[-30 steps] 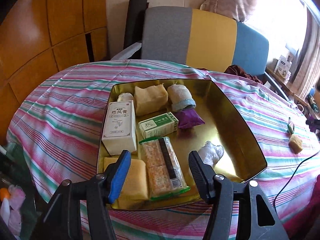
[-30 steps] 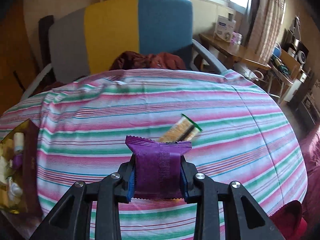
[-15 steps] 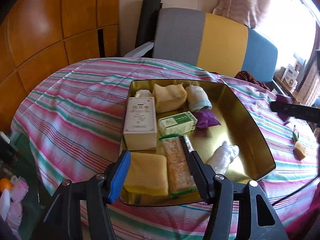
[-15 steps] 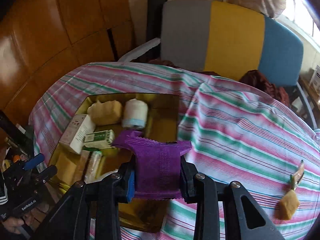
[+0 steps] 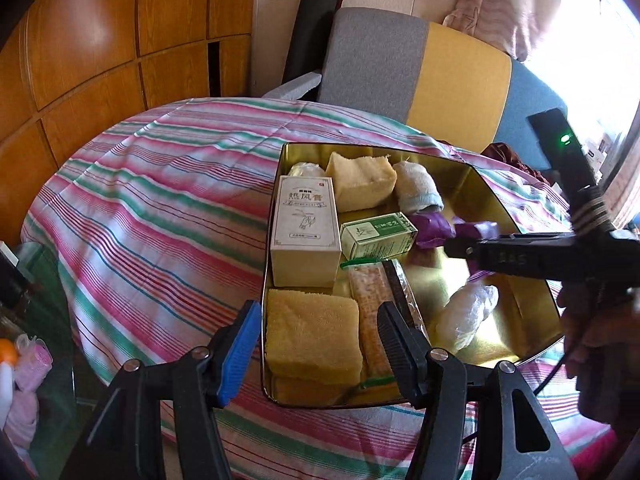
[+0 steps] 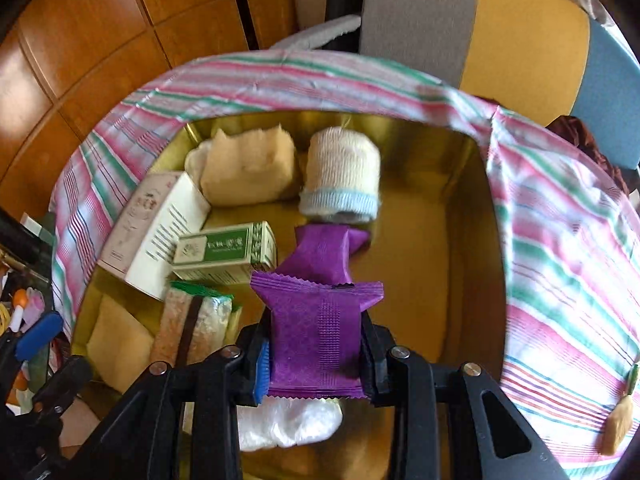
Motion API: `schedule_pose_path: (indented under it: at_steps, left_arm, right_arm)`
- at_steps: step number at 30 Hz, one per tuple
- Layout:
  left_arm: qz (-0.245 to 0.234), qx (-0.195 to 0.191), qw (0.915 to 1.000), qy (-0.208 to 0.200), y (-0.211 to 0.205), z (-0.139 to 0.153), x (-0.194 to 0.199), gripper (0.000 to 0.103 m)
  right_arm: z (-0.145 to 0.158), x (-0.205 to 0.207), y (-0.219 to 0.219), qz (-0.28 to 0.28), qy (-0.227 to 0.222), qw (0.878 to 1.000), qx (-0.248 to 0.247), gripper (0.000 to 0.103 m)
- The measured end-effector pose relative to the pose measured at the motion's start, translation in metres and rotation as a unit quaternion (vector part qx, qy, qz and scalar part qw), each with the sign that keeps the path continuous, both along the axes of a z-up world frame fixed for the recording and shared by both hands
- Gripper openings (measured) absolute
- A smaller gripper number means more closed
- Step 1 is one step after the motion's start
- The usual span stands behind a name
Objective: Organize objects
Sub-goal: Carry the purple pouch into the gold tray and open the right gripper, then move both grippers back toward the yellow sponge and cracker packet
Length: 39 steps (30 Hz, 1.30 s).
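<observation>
The right claw is clamped on a purple packet above the gold tray; a second purple packet lies inside. The left claw hangs apart, gripping nothing, at the tray's near edge.

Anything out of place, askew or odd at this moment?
Two items lie outside the tin, on the striped cloth: a tan sponge piece and a green-tipped packet. In the tin, the white box sits askew.

Sponge in tray, beside box
</observation>
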<state>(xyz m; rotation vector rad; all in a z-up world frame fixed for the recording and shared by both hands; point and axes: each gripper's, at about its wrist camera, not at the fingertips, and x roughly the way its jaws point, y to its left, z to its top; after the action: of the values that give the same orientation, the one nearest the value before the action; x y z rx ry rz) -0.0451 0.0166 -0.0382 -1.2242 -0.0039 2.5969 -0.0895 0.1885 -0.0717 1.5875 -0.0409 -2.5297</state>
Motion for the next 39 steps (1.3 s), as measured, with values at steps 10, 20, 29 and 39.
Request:
schedule_pose_path:
  at_steps: [10,20,29,39]
  left_arm:
    - [-0.002,0.004,1.0000,-0.005,0.001,-0.002,0.000,0.062]
    - [-0.002,0.000,1.0000,0.005,0.001,0.003,0.003,0.063]
    - [-0.002,-0.013,0.9995,0.029,0.004,0.014,0.011,0.063]
    - [-0.023,-0.021,0.9985,0.045,0.018,0.025,0.019,0.066]
  right_arm:
    - [-0.019,0.004,0.000,0.019,-0.033,0.999,-0.020,0.035]
    - [-0.001,0.023,0.014,-0.005,-0.006,1.000,-0.023,0.044]
    - [0.032,0.051,0.028,-0.037,0.046,0.998,-0.028,0.044]
    - [0.051,0.086,0.071,-0.080,0.072,0.994,-0.024,0.044]
